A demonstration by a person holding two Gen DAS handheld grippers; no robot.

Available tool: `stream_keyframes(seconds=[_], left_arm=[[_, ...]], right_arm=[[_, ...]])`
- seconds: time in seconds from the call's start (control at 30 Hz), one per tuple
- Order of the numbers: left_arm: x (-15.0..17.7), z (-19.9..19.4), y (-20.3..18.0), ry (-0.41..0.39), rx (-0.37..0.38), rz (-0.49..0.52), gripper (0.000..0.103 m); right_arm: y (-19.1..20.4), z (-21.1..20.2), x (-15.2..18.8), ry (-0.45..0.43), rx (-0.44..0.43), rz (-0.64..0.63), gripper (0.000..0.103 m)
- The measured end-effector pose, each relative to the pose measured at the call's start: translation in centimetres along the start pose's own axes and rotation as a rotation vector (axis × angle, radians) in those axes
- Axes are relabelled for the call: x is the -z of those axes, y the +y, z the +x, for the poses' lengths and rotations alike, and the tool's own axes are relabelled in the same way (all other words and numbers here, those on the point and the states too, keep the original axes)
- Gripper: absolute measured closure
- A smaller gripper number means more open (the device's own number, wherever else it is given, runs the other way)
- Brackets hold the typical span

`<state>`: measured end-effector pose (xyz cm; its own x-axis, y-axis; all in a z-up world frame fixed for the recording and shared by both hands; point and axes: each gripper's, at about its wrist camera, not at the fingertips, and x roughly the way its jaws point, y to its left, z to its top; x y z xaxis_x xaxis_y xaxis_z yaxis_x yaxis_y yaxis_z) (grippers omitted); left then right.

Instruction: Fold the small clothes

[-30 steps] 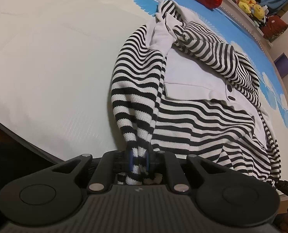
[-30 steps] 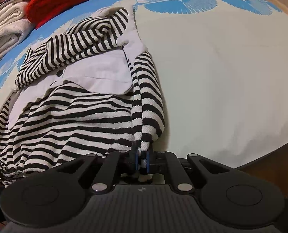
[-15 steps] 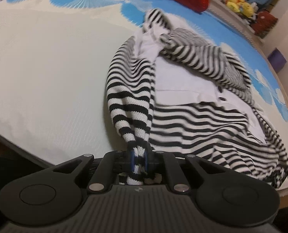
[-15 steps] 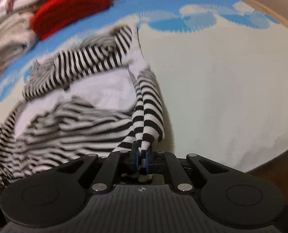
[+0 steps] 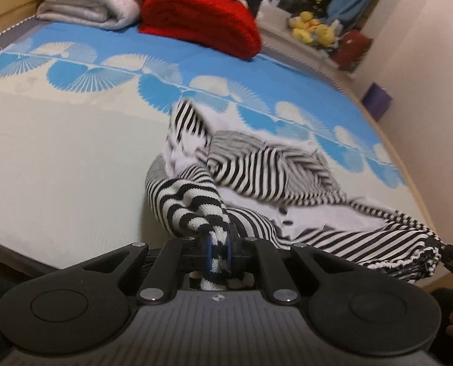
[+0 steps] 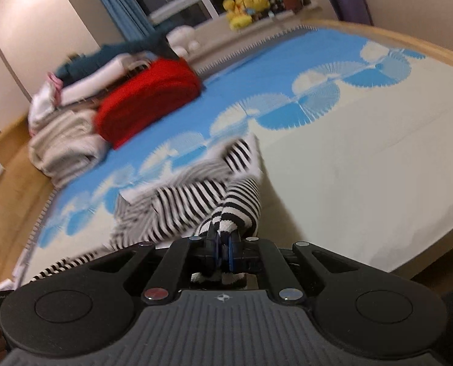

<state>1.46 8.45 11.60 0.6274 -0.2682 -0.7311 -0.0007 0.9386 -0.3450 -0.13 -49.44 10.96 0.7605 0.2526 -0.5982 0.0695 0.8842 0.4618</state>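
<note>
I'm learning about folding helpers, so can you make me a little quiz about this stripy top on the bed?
1. True or false: both the left gripper and the right gripper are shut on the striped top.
2. What colour is the folded blanket at the far end of the bed? A green, B red, C purple.
3. Fill in: the far part of the top rests on the ____.

Key: 1 true; 2 B; 3 bed.
</note>
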Motion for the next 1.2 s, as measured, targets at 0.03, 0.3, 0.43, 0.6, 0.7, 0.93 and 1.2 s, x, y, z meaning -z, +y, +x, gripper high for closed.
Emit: stream_keyframes(seconds=[0.03,0.3,0.43,0.6,0.7,0.93,1.2], left_arm=[[0.2,-1.1,0.0,0.006,0.009,-0.004,0.094],[0.4,-3.2,0.4,0.067,0.065,-0.049,0.094],[-2.8,2.2,1.7,0.108,0.072,-0.103,0.094],[-11.1,12.8,3.2,0.134,0.060,-0.164,0.092],[-16.5,18.2,5.1,0.182,0.055,-0.236,0.076],[-16.7,19.8,8.1,0.056,-0.009,-0.112,0.068],[-15.6,23.5,3.9,0.145,-0.044,0.219,0.038]], right_arm=[[0.0,-1.1,0.4,-0.014,-0.009,0.005,0.098],[-0.2,-5.5,2.0,-0.071,-0.026,0.081,0.098],[-0.7,-1.3,0.4,-0.006,0.015,0.093,0.098],[-1.1,9.0,-5.5,0.103,0.065,0.119,0.098],[-1.2,16.6,-10.2,0.171,0.063,0.131,0.090],[-1.4,22.5,-15.0,0.039,0.154,-0.047,0.073],[1.0,27.7,-10.2,0.220,0.039,-0.396,0.038]])
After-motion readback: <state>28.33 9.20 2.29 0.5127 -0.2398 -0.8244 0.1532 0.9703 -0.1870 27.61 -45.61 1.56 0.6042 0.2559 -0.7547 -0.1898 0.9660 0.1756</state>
